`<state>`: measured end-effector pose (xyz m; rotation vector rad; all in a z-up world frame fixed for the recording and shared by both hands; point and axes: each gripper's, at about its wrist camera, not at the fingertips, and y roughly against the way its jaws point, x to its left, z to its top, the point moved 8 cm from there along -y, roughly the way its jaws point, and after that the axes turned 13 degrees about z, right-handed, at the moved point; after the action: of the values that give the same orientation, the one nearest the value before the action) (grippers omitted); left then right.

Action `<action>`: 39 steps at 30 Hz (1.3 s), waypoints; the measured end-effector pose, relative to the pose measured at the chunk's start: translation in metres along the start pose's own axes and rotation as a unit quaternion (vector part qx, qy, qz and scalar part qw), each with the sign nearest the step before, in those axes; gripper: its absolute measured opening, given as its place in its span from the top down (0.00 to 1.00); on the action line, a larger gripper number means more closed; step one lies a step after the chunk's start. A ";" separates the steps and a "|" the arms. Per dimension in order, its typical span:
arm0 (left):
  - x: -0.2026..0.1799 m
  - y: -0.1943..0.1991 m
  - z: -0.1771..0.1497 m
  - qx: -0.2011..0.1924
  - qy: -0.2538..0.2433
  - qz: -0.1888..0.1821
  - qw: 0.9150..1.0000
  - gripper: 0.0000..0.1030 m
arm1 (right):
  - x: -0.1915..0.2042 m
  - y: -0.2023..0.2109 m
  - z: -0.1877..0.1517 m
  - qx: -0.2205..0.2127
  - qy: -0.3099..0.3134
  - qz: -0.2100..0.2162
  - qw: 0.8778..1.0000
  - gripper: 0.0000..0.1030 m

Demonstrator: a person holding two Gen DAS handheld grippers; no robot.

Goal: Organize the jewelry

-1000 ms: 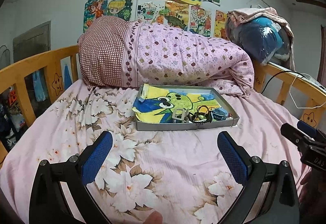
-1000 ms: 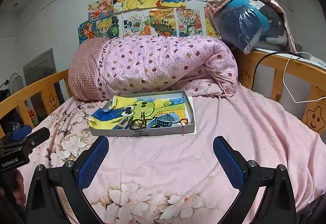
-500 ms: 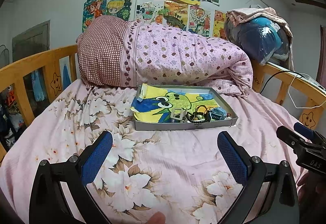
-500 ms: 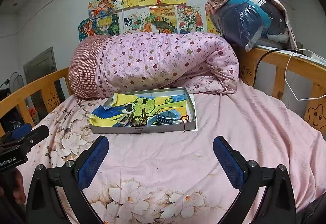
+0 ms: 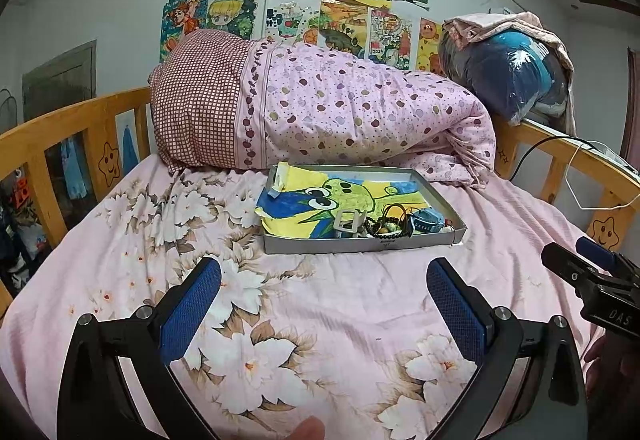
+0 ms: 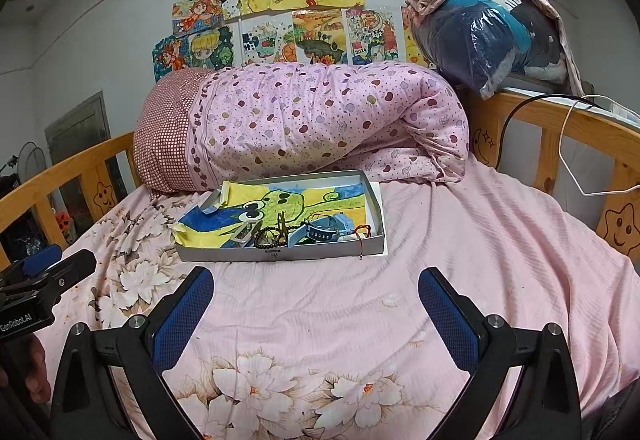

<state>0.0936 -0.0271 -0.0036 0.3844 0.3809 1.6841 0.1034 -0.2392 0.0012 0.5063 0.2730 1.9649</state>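
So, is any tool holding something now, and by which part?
Nothing is held. The left tool and right tool are both open above the bed, short of the tray.

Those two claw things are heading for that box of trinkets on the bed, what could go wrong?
The jewelry lies tangled at the near end of the shallow grey cardboard tray: lifting the dark beaded bracelet may drag its neighbours. A thin red string hangs over the rim and could snag. The tray sits on the soft pink floral bedsheet, so pressing might tip it. Both the left gripper and right gripper are open.
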 end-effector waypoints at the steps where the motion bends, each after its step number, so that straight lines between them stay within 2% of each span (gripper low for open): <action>1: 0.000 0.000 0.000 0.000 0.000 0.000 1.000 0.02 | 0.000 0.000 0.000 0.000 0.000 0.000 1.000 0.00; 39: -0.002 0.001 0.000 -0.001 -0.001 -0.001 1.000 0.02 | 0.002 -0.001 -0.003 0.002 -0.001 -0.001 1.000 0.00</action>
<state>0.0929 -0.0292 -0.0035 0.3842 0.3778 1.6823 0.1020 -0.2371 -0.0010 0.5113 0.2768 1.9615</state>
